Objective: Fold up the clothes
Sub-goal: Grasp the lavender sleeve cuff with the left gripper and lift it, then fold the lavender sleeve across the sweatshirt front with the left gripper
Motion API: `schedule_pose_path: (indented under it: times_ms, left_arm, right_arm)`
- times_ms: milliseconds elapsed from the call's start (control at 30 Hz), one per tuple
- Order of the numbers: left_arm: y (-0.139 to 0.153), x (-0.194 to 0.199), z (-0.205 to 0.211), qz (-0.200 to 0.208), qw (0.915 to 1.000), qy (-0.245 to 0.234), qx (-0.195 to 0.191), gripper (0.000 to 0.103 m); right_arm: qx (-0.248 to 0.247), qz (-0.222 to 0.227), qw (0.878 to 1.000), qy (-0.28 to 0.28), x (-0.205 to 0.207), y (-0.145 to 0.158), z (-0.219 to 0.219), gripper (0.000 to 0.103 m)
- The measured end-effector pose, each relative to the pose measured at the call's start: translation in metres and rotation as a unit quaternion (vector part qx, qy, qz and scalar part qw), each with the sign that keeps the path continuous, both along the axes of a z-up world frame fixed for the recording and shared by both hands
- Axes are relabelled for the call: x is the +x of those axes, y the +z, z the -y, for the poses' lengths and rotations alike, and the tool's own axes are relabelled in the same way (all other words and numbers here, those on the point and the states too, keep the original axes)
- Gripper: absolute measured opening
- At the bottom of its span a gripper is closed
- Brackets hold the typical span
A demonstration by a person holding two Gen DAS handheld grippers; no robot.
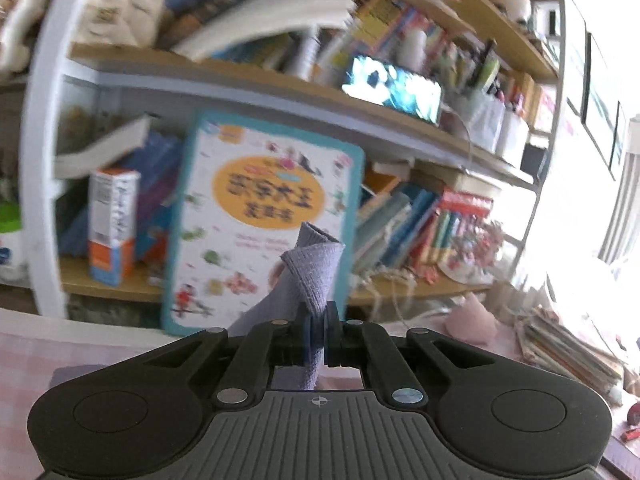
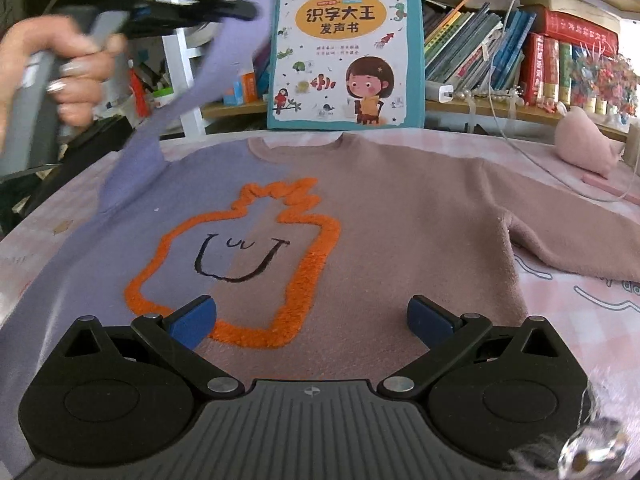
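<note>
A sweater (image 2: 400,208), half lilac and half dusty pink with an orange outlined smiling figure (image 2: 240,264), lies flat on the table. My left gripper (image 1: 319,322) is shut on the ribbed lilac sleeve cuff (image 1: 314,268), lifted high above the table. In the right wrist view the same gripper (image 2: 240,10) shows at the upper left in a person's hand (image 2: 76,76), with the lilac sleeve (image 2: 176,96) stretched up from the shoulder. My right gripper (image 2: 312,320) stands open just over the sweater's lower hem. The pink sleeve (image 2: 580,236) lies spread out to the right.
A children's picture book (image 2: 344,48) leans against the bookshelf (image 2: 500,108) behind the table. A pink soft object (image 2: 588,148) and a white cable (image 2: 532,160) sit at the back right. A pink checked cloth (image 2: 580,320) covers the table. Stacked papers (image 1: 568,348) lie at the right.
</note>
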State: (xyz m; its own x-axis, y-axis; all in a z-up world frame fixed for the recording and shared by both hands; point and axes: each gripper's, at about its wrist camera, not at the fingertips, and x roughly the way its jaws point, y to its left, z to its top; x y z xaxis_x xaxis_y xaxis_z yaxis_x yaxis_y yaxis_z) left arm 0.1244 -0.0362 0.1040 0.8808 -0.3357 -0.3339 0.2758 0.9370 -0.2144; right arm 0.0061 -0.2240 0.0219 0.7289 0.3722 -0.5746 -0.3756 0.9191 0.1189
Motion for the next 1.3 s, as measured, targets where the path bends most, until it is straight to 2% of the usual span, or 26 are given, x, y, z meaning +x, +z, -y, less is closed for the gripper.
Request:
schedule_pose_path:
  times_ms: [367,467,500,533,600,733,900,1100,1300]
  left_arm:
    - [-0.044,0.024,0.053,-0.063,0.9969,-0.045,0.013,0.005]
    - [-0.050,0.026,0.063,-0.086,0.9933,-0.076,0.011,0.020]
    - [-0.050,0.024,0.064,-0.086,0.9924,-0.087,0.008,0.034]
    - [-0.049,0.021,0.065,-0.084,0.9921,-0.093,0.008,0.056]
    - [-0.044,0.015,0.064,-0.067,0.9932,-0.094,0.015,0.074]
    - [-0.037,0.002,0.051,-0.050,0.9946,-0.083,0.037,0.074]
    - [-0.042,-0.018,0.020,-0.062,0.9935,-0.047,0.084,0.074]
    - [-0.062,-0.062,-0.020,-0.076,0.9850,0.014,0.155,0.074]
    - [-0.071,-0.099,-0.053,-0.081,0.9771,0.059,0.188,0.074]
  right_arm:
    - [0.005,-0.005,1.000,0.004,-0.002,0.001,-0.005,0.103]
    - [0.002,-0.005,1.000,0.004,-0.003,0.001,-0.006,0.103]
    - [0.002,-0.005,1.000,0.004,-0.004,0.001,-0.005,0.103]
    - [0.003,-0.005,1.000,0.004,-0.003,0.001,-0.005,0.103]
    - [0.000,-0.005,1.000,0.004,-0.003,0.001,-0.005,0.103]
    - [-0.009,-0.004,1.000,0.004,-0.004,0.001,-0.008,0.103]
    - [-0.014,-0.004,1.000,0.003,-0.003,0.000,-0.009,0.103]
    - [-0.022,-0.001,1.000,-0.001,-0.003,-0.001,-0.011,0.103]
    - [-0.024,0.002,1.000,-0.016,-0.005,0.000,-0.008,0.103]
